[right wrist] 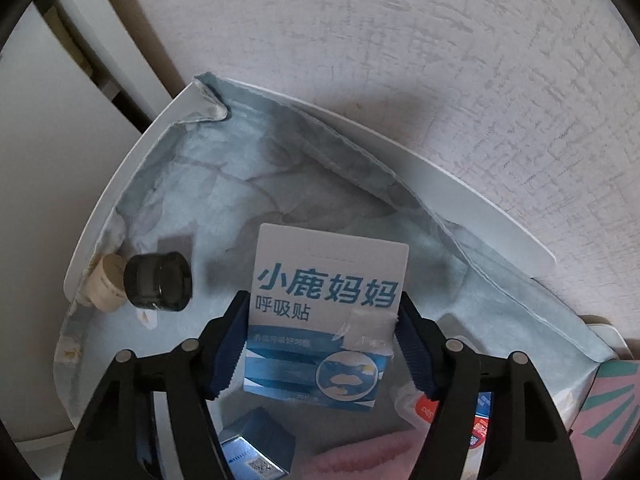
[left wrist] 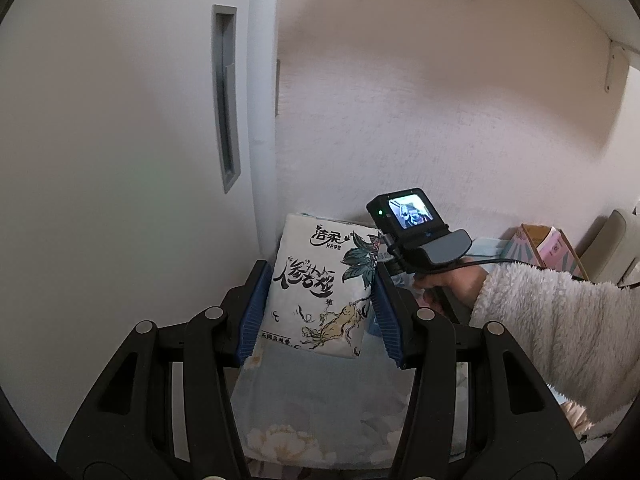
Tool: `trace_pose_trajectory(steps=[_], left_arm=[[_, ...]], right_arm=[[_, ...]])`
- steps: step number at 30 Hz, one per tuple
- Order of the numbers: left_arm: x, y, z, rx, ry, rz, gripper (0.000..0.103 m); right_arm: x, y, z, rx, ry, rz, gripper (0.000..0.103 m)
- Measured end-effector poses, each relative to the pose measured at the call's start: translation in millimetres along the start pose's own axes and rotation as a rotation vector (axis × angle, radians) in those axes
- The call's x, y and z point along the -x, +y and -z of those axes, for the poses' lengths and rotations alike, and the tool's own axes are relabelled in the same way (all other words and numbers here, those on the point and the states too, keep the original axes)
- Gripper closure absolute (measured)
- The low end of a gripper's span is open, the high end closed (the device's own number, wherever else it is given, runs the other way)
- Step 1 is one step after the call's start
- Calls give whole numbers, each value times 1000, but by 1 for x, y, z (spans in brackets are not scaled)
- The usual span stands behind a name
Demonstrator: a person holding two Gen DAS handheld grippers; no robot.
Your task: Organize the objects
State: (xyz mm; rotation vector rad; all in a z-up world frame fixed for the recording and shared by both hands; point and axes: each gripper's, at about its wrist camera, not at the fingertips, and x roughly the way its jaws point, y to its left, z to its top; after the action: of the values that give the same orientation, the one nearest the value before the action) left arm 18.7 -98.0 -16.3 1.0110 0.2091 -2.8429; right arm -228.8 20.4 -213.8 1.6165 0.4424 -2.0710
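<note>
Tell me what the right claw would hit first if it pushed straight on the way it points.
Probably the blue floral cloth beneath it. The right claw points steeply down with the blue-and-white card pack between its pads; the pack's far edge would likely touch the cloth first, though depth is unclear.

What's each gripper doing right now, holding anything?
Left gripper: closed on the tissue pack.
Right gripper: closed on the blue-and-white box.

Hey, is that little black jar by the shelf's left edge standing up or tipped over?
Tipped over. The black jar lies on its side on the blue cloth, beside a beige bottle.
</note>
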Motion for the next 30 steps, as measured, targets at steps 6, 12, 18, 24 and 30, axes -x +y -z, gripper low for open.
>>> trace_pose_trajectory(steps=[6,12,18,24,30], left_arm=[[-4,-15,-2,-8,3,12,56],[-5,-12,-6,-20,-8,29,56],[-3,-13,-16,-34,-23,49,56],[0,-21,-22,-63,-46,74,56],[-3,-36,-24,-103,-41,117,56]], right_arm=[[11,-4,7,-8,-13,-2,38],[45,-10,18,-25,-70,-17,38],[112,-22,31,-45,-162,-33,38],[187,-36,48,-71,-250,3,38],[265,-47,88,-113,-380,51,38]])
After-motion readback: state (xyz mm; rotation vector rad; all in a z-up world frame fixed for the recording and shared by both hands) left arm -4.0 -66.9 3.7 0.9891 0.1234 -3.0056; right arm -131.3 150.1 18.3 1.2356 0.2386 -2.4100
